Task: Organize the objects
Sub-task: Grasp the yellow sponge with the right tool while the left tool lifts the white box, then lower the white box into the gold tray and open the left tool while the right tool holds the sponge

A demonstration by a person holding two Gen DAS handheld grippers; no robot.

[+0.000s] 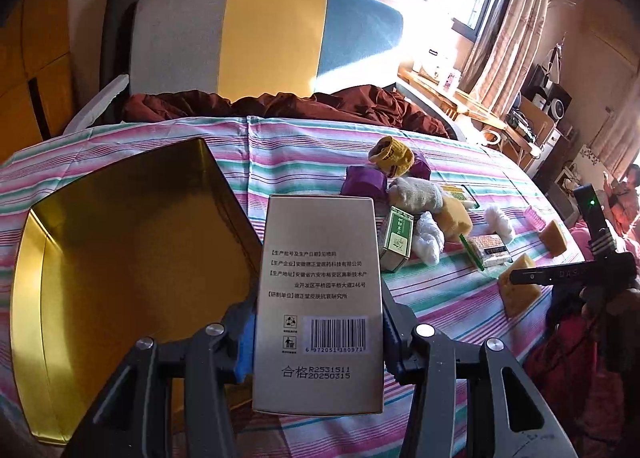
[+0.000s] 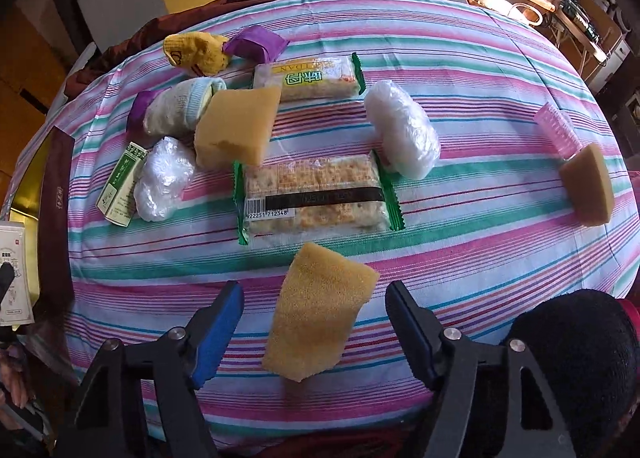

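Silver box (image 1: 320, 298) pinched upright by left gripper (image 1: 316, 332), raised beside gold tin (image 1: 120, 258) at table's left edge. Right gripper (image 2: 314, 332) spread wide around sponge (image 2: 318, 310), not touching. Risk: box catches tin's rim on lowering and twists from pads.

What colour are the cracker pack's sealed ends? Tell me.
Green, on both ends of the cracker pack; clearest in the right wrist view.

- The open gold metal tin (image 1: 120, 258) sits at 9 o'clock from the grey cardboard box (image 1: 320, 298).
- The yellow sponge block (image 2: 320, 314) lies at 6 o'clock from the clear cracker packet (image 2: 316, 193).
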